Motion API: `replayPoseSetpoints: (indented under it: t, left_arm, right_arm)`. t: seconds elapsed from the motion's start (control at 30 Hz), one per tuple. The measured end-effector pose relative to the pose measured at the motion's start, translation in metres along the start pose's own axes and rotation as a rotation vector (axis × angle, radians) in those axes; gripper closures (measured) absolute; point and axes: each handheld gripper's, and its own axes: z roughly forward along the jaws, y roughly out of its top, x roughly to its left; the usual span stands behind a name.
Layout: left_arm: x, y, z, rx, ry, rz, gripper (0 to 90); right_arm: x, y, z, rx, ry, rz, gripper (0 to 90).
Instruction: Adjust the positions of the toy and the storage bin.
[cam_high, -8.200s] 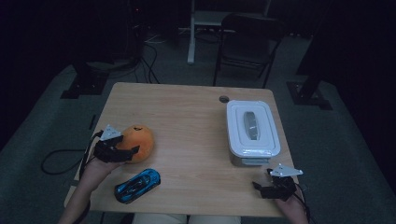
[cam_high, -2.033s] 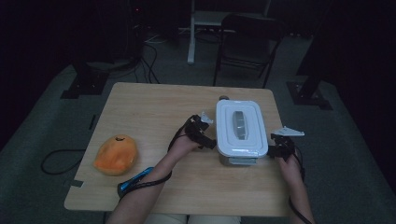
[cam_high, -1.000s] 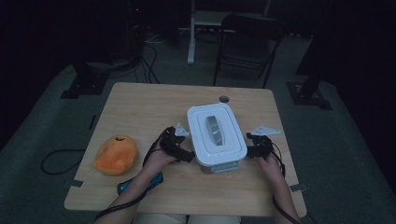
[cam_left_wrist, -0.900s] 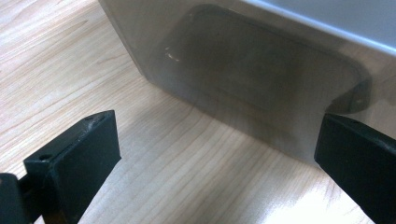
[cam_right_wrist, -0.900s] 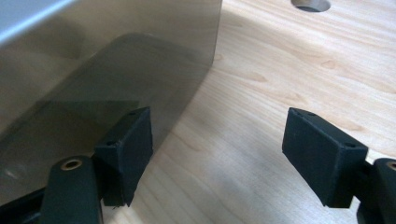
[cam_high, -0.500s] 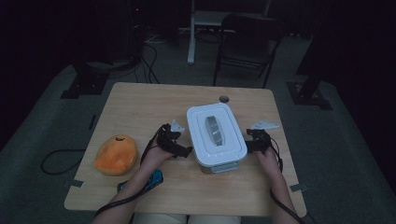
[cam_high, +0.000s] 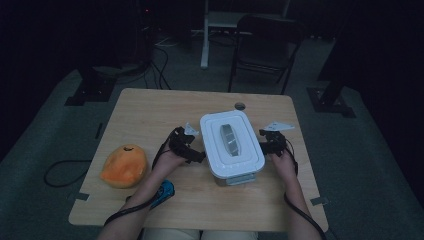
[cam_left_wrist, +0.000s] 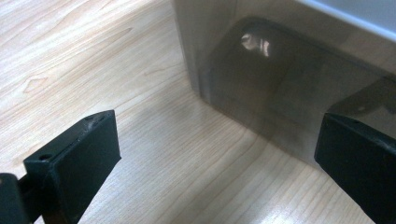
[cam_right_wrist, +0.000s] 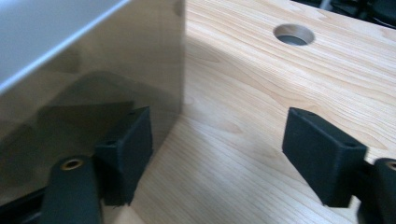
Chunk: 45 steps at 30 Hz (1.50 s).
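Item one, the white lidded container (cam_high: 231, 145): I see it standing near the middle of the wooden table (cam_high: 150, 115), its grey handle on top and a latch tab facing my side; two seconds ago it stood farther toward the table's right edge, and eight seconds ago farther right again, so it has come leftward and slightly nearer the person, while over the last half second it sits in the same place. Item two, my left gripper (cam_high: 192, 152): it is just beside the container's left wall, jaws spread wide with bare tabletop between them; in the left gripper view (cam_left_wrist: 212, 154) the translucent wall (cam_left_wrist: 280, 93) stands close ahead, one jaw right at it, though I cannot tell whether it touches. Item three, my right gripper (cam_high: 264, 145): it is just beside the container's right wall, jaws apart and gripping nothing; they have just been closing a little, with only table between them, and in the right gripper view (cam_right_wrist: 217, 154) one jaw lies against or just off the wall. Item four, the cable hole (cam_right_wrist: 293, 34) in the table, beyond the container. Item five, an orange mango-like fruit (cam_high: 124, 166) near the left edge, unmoved since two seconds ago. Item six, a blue toy car (cam_high: 164, 191), partly hidden under the left forearm.
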Motion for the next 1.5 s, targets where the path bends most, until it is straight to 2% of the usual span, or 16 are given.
replayPoseSetpoints:
  t: [0.13, 0.33, 0.67, 0.87, 1.17, 1.33, 1.5]
  left_arm:
    - [-0.006, 0.001, -0.001, 0.006, 0.0, 0.015, 0.8]
    - [-0.022, 0.001, -0.005, 0.019, -0.008, 0.062, 0.7]
    - [-0.043, -0.008, -0.011, -0.002, -0.043, 0.083, 0.7]
    - [-0.054, -0.011, -0.013, -0.005, -0.064, 0.104, 0.7]
    - [-0.082, -0.016, -0.017, -0.008, -0.113, 0.136, 0.6]
    - [-0.094, -0.017, -0.016, 0.005, -0.124, 0.181, 0.6]
    - [-0.102, -0.019, -0.016, 0.003, -0.154, 0.202, 0.6]
  right_arm:
    - [0.0, -0.003, -0.002, 0.007, 0.028, -0.012, 26.9]
    - [0.0, -0.007, -0.01, 0.013, 0.06, -0.032, 28.4]
    - [0.004, -0.02, -0.029, 0.017, 0.093, -0.066, 28.9]
    - [0.006, -0.029, -0.041, 0.014, 0.101, -0.071, 29.0]
    - [0.011, -0.042, -0.062, 0.017, 0.11, -0.083, 29.3]
    - [0.011, -0.05, -0.071, 0.008, 0.11, -0.076, 30.8]
    - [0.011, -0.054, -0.077, 0.008, 0.106, -0.072, 31.0]
